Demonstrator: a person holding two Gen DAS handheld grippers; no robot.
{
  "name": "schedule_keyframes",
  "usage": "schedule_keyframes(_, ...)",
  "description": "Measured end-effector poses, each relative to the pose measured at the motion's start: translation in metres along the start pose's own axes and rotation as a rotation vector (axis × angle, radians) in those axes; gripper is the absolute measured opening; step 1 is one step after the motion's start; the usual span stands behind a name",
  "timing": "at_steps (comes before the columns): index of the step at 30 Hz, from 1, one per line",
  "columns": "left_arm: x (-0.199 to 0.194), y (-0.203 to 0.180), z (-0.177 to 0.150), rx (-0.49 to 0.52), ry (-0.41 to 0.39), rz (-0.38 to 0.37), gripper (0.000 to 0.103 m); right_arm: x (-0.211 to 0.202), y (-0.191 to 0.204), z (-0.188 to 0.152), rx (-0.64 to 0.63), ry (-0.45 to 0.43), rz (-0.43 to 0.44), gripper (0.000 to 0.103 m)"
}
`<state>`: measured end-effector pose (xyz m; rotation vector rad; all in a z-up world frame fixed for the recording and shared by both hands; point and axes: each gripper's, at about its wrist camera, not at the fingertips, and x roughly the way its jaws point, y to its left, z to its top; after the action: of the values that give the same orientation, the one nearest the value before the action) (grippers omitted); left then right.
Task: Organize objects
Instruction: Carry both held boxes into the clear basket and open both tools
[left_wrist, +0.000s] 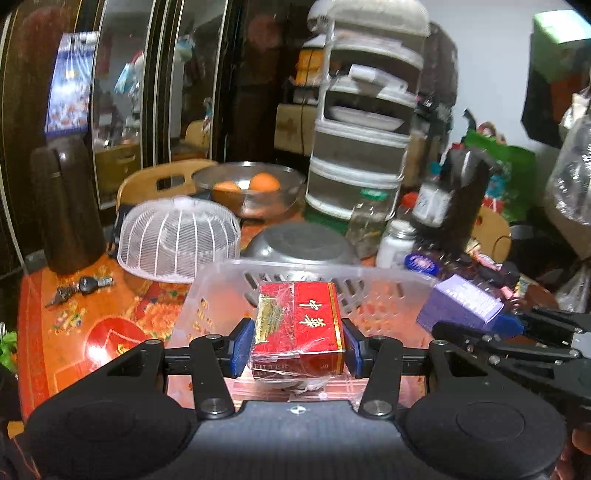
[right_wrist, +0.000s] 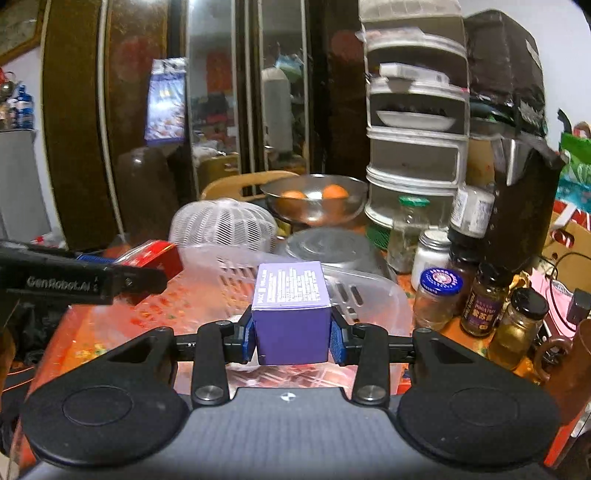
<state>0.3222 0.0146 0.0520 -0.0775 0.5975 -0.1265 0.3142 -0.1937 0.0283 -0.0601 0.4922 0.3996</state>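
Note:
My left gripper (left_wrist: 297, 345) is shut on a red cigarette pack (left_wrist: 297, 325) with gold characters and holds it over a clear plastic basket (left_wrist: 221, 291). My right gripper (right_wrist: 293, 338) is shut on a purple box (right_wrist: 291, 314) and holds it over the same basket (right_wrist: 369, 295). In the left wrist view the purple box (left_wrist: 458, 306) and the right gripper (left_wrist: 513, 328) show at the right, above the basket's right rim. In the right wrist view the red pack (right_wrist: 151, 254) and the left gripper (right_wrist: 88, 271) show at the left.
Beyond the basket stand a white mesh food cover (left_wrist: 179, 240), an upturned grey bowl (left_wrist: 299, 245) and a steel bowl with oranges (left_wrist: 247, 186). Jars and bottles (right_wrist: 439, 295) crowd the right. A brown thermos (left_wrist: 68, 206) and keys (left_wrist: 81, 286) are at left. A tiered white rack (left_wrist: 365, 122) stands behind.

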Motion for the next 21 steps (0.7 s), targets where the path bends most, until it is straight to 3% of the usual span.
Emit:
schedule_keyframes(15, 0.050, 0.006, -0.002, 0.002, 0.086, 0.043, 0.053, 0.044, -0.007, 0.007, 0.032, 0.111, 0.007, 0.042)
schedule_keyframes(21, 0.057, 0.011, -0.010, -0.007, 0.080, 0.036, 0.054, 0.050, -0.002, 0.004, 0.002, 0.127, 0.013, 0.043)
